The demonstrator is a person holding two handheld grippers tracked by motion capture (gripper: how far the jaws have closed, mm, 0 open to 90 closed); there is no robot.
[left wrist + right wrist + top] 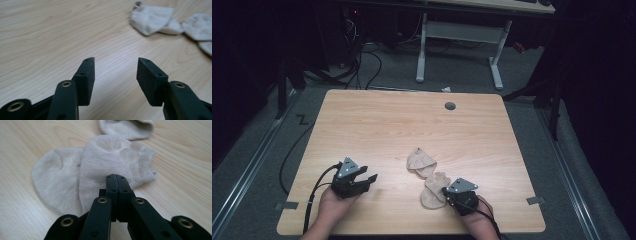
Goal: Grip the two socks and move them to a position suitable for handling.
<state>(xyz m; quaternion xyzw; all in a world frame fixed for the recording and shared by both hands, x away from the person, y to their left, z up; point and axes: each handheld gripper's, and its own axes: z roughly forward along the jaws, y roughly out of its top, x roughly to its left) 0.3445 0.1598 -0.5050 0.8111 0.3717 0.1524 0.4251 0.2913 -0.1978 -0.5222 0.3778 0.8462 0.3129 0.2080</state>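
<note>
Plainly, the scene by its parts:
Writing: no brand, label or lettering can be read on the socks, the tools or the bench [377, 120].
Near sock [100, 167]: a beige sock lying flat and partly folded on the bench; this is the landmark.
Right tool [116, 178]: its jaws are pressed together, tips resting on the near sock's fabric close to its ribbed cuff; whether cloth is caught between them cannot be told. In the high view the right tool [445, 190] sits at the sock's right edge.
Far sock [420, 162]: just beyond the near sock, touching or nearly touching it.
Left tool [371, 176]: well to the left of the near sock, jaws spread wide over bare wood, holding nothing.
Grommet hole [450, 106]: far beyond the near sock, toward the bench's back edge.
</note>
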